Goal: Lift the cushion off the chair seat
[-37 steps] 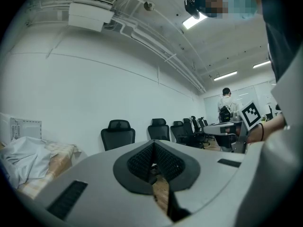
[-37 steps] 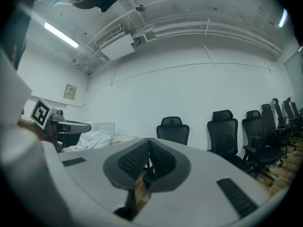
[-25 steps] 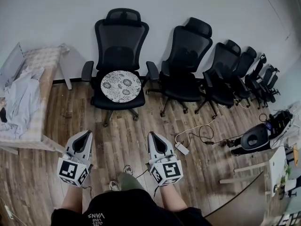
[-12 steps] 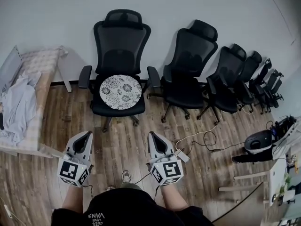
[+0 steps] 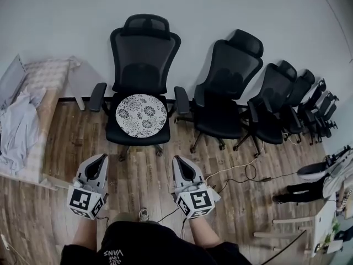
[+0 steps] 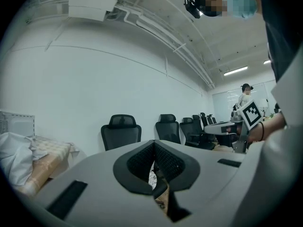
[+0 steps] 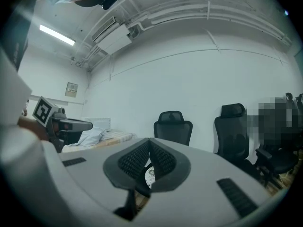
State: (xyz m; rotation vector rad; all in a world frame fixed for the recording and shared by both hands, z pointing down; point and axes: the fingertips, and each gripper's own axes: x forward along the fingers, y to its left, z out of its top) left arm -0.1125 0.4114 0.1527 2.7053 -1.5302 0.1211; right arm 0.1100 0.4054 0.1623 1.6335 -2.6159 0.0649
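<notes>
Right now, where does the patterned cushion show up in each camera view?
Head view: cushion upper centre-left, on the leftmost chair.
Left gripper view: a sliver low centre, past the left claw.
Right gripper view: a sliver low centre, past the right claw.
Shared landmark: that chair's backrest.

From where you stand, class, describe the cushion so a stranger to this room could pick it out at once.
A row of black mesh office chairs stands along the white wall. On the seat of the leftmost chair lies a round white cushion with a dark floral print. It is the only pale, patterned thing on any seat.
</notes>
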